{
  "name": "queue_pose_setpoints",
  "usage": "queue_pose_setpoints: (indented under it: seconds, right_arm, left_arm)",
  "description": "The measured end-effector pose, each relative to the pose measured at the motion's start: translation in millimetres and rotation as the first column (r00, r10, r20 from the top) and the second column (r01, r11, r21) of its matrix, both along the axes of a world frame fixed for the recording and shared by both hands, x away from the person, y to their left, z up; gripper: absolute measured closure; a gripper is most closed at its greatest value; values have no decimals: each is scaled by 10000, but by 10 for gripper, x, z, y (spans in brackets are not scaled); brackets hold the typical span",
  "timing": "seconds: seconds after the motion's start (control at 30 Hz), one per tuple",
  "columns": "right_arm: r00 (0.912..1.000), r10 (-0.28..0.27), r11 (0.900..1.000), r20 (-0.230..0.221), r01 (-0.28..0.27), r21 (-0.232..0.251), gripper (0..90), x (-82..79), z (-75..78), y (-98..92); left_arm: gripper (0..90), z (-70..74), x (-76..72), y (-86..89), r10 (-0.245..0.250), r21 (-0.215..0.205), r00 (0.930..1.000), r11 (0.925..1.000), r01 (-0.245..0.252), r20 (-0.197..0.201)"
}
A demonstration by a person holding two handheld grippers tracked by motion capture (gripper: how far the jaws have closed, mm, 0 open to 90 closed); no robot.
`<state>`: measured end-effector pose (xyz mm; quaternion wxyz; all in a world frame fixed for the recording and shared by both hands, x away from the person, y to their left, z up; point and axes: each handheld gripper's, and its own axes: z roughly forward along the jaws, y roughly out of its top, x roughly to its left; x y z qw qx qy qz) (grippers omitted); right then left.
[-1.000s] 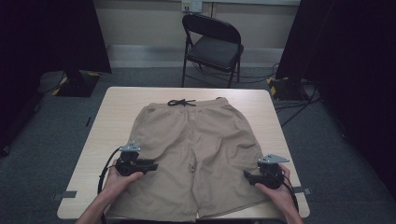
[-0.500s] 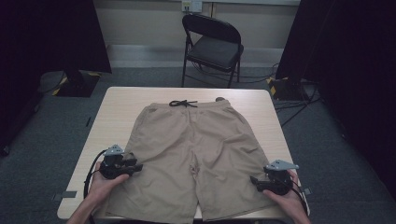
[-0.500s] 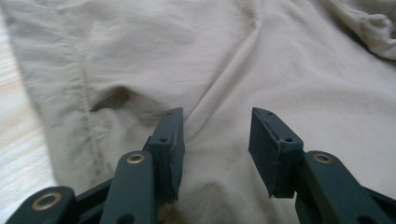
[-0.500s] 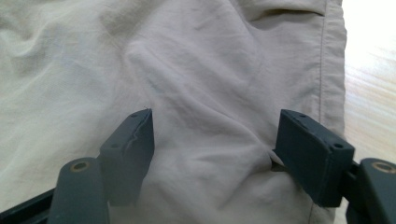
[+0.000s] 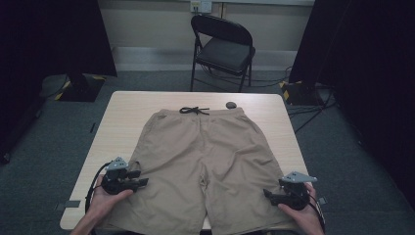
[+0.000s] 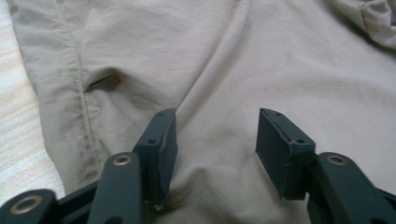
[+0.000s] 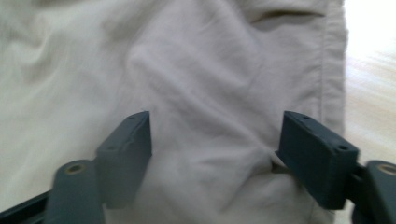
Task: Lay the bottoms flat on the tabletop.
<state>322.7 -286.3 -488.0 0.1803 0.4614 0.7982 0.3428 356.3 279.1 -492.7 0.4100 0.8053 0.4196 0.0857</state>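
Tan shorts (image 5: 205, 147) lie flat on the wooden table (image 5: 127, 107), waistband at the far side, both legs toward the person. My left gripper (image 5: 143, 182) rests at the outer edge of the left leg, pointing inward. In the left gripper view (image 6: 215, 135) its jaws have just been opening and stand apart over wrinkled cloth (image 6: 233, 56), with none of it pinched. My right gripper (image 5: 267, 194) sits at the outer edge of the right leg. Its jaws (image 7: 215, 140) have also just opened further and stand wide over the fabric (image 7: 196, 70) beside the side seam.
A black drawstring (image 5: 194, 110) lies at the waistband, and a small dark round object (image 5: 230, 105) sits just beyond it. A black folding chair (image 5: 222, 49) stands behind the table. Bare tabletop borders the shorts on both sides.
Both hands have slid outward toward the legs' side edges and a little nearer the person. The left jaws stand wider apart than before.
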Motion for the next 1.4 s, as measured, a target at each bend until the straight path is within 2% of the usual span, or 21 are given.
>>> queue_pose_setpoints:
  seconds: [0.03,0.07,0.17,0.2,0.23,0.3,0.37,0.4,0.43,0.47,0.53,0.57,0.63,0.67,0.77,0.83,0.9,0.93,1.03,1.4]
  right_arm:
    - [9999,-114,9999,65,113,131,227,18,32,-1]
    - [9982,-536,9978,252,525,409,203,90,118,-3]
    - [9955,-844,9957,420,827,410,183,178,180,0]
    - [9944,-936,9949,489,916,425,177,242,209,0]
    - [9932,-1061,9933,486,1037,501,170,313,231,-3]
    - [9890,-1396,9894,480,1374,464,166,478,230,-30]
    - [9832,-1795,9831,348,1780,419,166,568,198,-72]
    - [9794,-2001,9794,273,1993,313,166,597,172,-97]
    - [9763,-2149,9765,242,2144,222,167,605,144,-124]
    - [9748,-2222,9750,185,2221,50,162,579,82,-174]
    - [9748,-2224,9750,155,2224,-6,163,557,52,-197]
    - [9734,-2285,9734,184,2287,-102,163,540,22,-214]
    - [9736,-2279,9728,166,2284,-391,163,512,-22,-224]
    - [9717,-2356,9704,167,2362,-510,156,502,-59,-236]
    - [9701,-2420,9696,172,2425,-342,152,501,-77,-255]
    - [9673,-2529,9670,194,2533,-267,150,495,-81,-255]
    - [9660,-2564,9661,344,2572,-238,145,486,-96,-247]
    - [9643,-2618,9646,398,2628,-231,143,480,-101,-239]
    - [9663,-2525,9672,497,2536,-161,139,480,-114,-242]
    - [9664,-2523,9673,492,2533,-159,138,481,-115,-243]
  left_arm:
    - [463,26,19,18,34,-50,10000,10000,-34,27]
    - [440,67,50,42,202,-141,9998,9997,-200,85]
    - [411,165,144,132,695,-368,9973,9970,-686,241]
    - [396,190,188,176,901,-242,9955,9957,-894,292]
    - [378,205,232,223,1306,-81,9908,9914,-1304,351]
    - [351,195,284,318,1612,-35,9865,9869,-1612,269]
    - [327,154,295,432,1970,107,9803,9803,-1971,112]
    - [319,127,282,479,2188,253,9757,9754,-2190,86]
    - [314,105,263,529,2244,538,9743,9729,-2250,175]
    - [295,77,248,563,2336,694,9721,9697,-2344,198]
    - [274,30,227,610,2626,982,9647,9597,-2633,201]
    - [262,15,223,637,2561,1250,9664,9583,-2568,219]
    - [245,-6,208,629,2607,1289,9648,9562,-2628,331]
    - [240,-15,198,609,2574,1464,9650,9539,-2621,506]
    - [224,-28,182,565,2324,1942,9690,9500,-2445,833]
    - [200,-52,180,565,2490,1735,9644,9496,-2611,889]
    - [178,-74,171,584,2457,1615,9635,9519,-2605,1064]
    - [171,-92,165,583,2514,1472,9607,9523,-2672,1179]
    - [166,-93,163,590,2453,1538,9615,9525,-2629,1240]
    - [165,-93,165,590,2447,1554,9615,9523,-2625,1250]
